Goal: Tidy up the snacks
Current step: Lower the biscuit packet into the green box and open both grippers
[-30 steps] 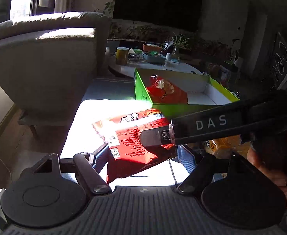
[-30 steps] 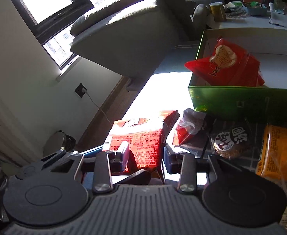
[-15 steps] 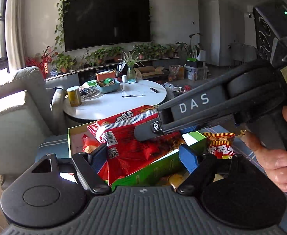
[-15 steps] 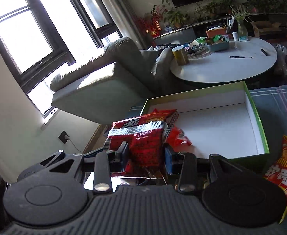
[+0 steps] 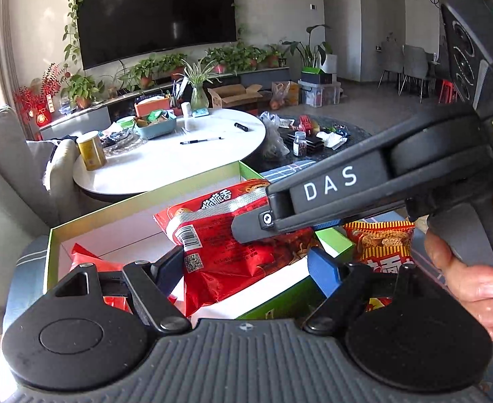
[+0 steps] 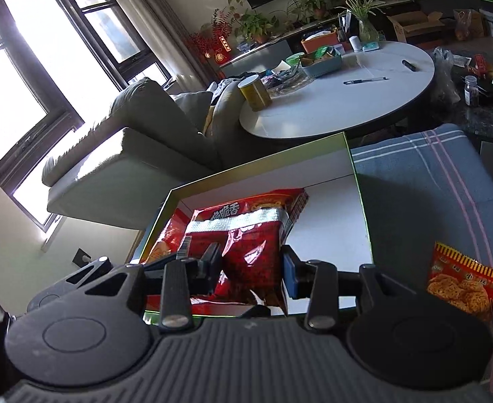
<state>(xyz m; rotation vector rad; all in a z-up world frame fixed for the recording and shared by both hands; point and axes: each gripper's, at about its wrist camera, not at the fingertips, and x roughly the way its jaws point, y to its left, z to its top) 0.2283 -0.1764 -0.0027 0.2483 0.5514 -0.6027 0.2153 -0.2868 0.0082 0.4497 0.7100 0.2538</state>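
While the right gripper point(image 6: 251, 265) pinches the red snack bag point(image 6: 246, 235) between its jaws over the green box point(image 6: 360, 201), left gripper point(image 5: 246, 265) hangs w/ jaws apart, nothing in them; only the left view shows the person's hand point(image 5: 475, 268), right view alone shows the window point(image 6: 28, 77) & the orange snack pack point(image 6: 461, 282) lying outside the box

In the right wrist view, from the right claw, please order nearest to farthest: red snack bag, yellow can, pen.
1. red snack bag, between the right claw fingers, over the green box.
2. yellow can, near edge of the white table.
3. pen, farther right on it.
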